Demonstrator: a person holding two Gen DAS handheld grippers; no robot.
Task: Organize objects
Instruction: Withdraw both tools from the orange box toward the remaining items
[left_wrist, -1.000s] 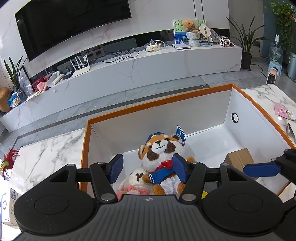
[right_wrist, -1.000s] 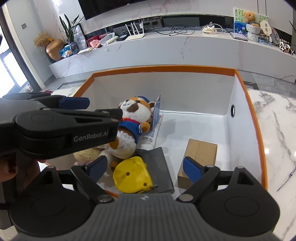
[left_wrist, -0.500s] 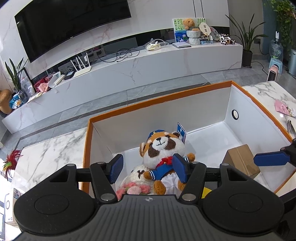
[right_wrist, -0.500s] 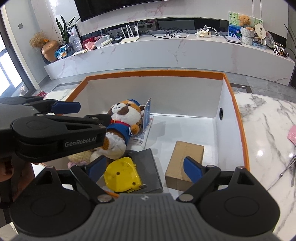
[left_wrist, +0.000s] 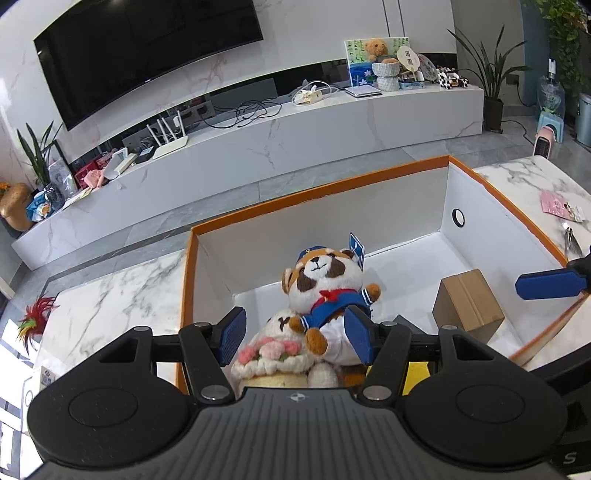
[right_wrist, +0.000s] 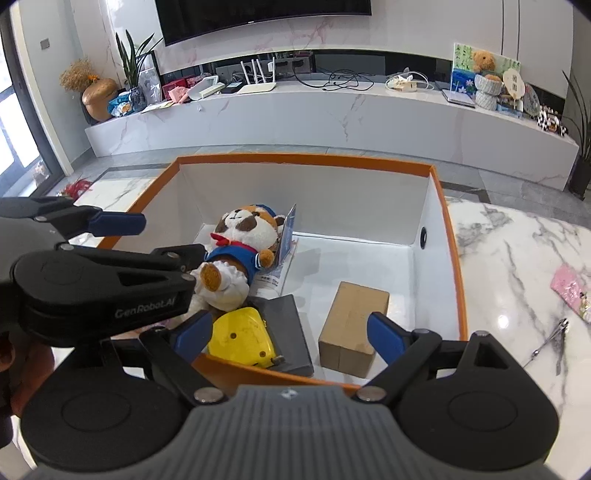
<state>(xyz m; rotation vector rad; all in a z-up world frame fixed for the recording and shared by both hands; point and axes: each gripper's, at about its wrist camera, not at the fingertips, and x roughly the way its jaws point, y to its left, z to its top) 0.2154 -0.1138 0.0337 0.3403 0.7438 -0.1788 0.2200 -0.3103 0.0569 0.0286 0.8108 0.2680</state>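
Note:
A white box with an orange rim (left_wrist: 317, 192) (right_wrist: 303, 159) stands on the marble table. Inside it lie a plush animal in a blue sailor suit (left_wrist: 325, 284) (right_wrist: 240, 240), a white plush with pink flowers (left_wrist: 273, 347), a cardboard box (left_wrist: 467, 299) (right_wrist: 352, 325), a yellow object (right_wrist: 242, 338) and a grey slab (right_wrist: 290, 332). My left gripper (left_wrist: 295, 339) (right_wrist: 171, 238) hovers open above the plush toys and touches neither. Over the box's near rim my right gripper (right_wrist: 290, 336) stands open and empty; one of its fingers (left_wrist: 550, 282) shows in the left wrist view.
On the marble table (right_wrist: 517, 258) to the right of the box lie a pink card (right_wrist: 570, 290) and a thin metal tool (right_wrist: 550, 338). A red feathered item (left_wrist: 35, 314) sits at the left table edge. A long white TV console (left_wrist: 258, 140) runs behind.
Both grippers have drawn back and slightly up from the box. The near orange rim now shows under the right gripper. The toys lie as before.

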